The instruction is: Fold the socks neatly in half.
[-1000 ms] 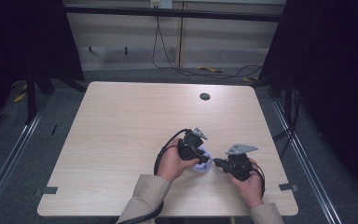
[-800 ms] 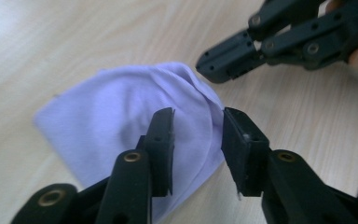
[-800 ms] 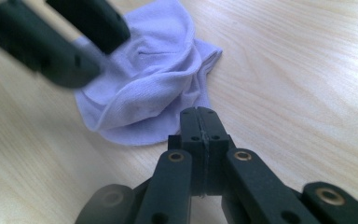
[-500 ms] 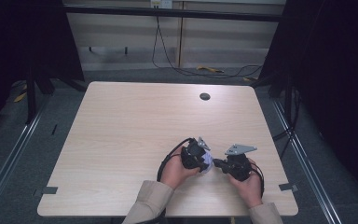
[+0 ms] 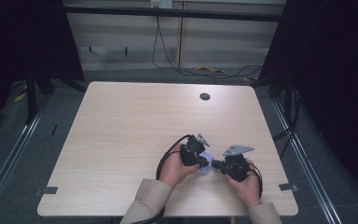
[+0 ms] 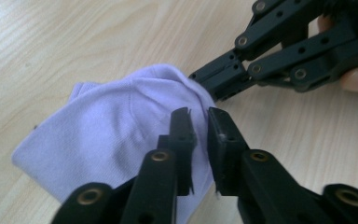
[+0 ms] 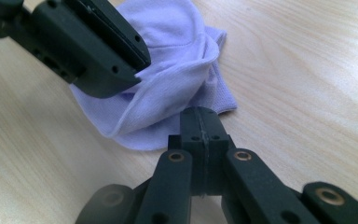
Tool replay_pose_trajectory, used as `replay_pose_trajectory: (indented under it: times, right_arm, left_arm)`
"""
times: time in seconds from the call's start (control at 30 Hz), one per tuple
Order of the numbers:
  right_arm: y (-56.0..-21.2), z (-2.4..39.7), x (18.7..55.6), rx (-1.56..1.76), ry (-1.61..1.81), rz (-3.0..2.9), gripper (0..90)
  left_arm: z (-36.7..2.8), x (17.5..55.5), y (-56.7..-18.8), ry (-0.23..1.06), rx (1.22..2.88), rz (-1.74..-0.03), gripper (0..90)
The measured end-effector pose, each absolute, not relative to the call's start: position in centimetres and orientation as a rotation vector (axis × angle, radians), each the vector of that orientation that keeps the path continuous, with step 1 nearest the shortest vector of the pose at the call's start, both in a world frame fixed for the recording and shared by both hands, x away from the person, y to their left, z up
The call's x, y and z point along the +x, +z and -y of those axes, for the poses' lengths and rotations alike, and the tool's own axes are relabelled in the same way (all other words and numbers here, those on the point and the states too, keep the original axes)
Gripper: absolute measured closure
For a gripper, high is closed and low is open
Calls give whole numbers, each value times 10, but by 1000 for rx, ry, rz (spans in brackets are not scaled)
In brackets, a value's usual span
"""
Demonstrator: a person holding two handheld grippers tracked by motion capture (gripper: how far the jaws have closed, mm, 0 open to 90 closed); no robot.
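Note:
A pale lilac sock (image 6: pixel 116 126) lies crumpled near the front of the wooden table (image 5: pixel 135 126), between the two hands (image 5: pixel 205 169). My right gripper (image 7: pixel 199 112) is shut, pinching the sock's (image 7: pixel 177 79) near edge; in the left gripper view its tips (image 6: pixel 196 78) meet the raised fold. My left gripper (image 6: pixel 199 122) hovers over the cloth from the other side. Its jaws have just been closing and a narrow gap remains, with sock cloth showing behind it. In the high view the left gripper (image 5: pixel 202 160) and right gripper (image 5: pixel 215 164) point at each other, almost touching.
A dark round grommet hole (image 5: pixel 204 96) sits at the table's far right. Bare wood spreads to the left and back. The table's front edge lies just below the hands. Cables (image 5: pixel 182 70) run across the floor behind, and black frame posts stand at both sides.
The left hand has shifted slightly down and right, bringing its gripper closer onto the sock and toward the right gripper. The right hand has stayed put.

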State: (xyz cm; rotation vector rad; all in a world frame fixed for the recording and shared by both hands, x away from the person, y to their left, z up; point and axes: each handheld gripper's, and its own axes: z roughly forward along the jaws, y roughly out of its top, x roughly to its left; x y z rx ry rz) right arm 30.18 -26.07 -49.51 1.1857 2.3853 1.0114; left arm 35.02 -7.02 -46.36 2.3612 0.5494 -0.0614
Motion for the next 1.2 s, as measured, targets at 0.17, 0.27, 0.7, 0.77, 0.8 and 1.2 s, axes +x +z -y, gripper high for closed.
replay_pose_trajectory:
  times: [0.17, 0.27, 0.7, 0.77, 0.8, 1.2]
  right_arm:
    - [-495, 259, 302, 1189, 1012, -2386, 900]
    - [-495, 260, 302, 1191, 1017, -2385, 900]
    - [-496, 260, 303, 1194, 1038, -2388, 900]
    - [-497, 260, 303, 1201, 1047, -2388, 900]
    - [-497, 260, 303, 1203, 1048, -2385, 900]
    - [-497, 263, 303, 1208, 1035, -2373, 900]
  left_arm:
    - [74, 350, -473, -53, 2397, -538, 762]
    - [75, 350, -471, -62, 2401, -567, 875]
    - [86, 346, -451, -100, 2366, -511, 890]
    - [89, 345, -459, -128, 2381, -504, 890]
    - [91, 344, -463, -134, 2383, -502, 890]
    - [85, 343, -467, -98, 2336, -485, 715]
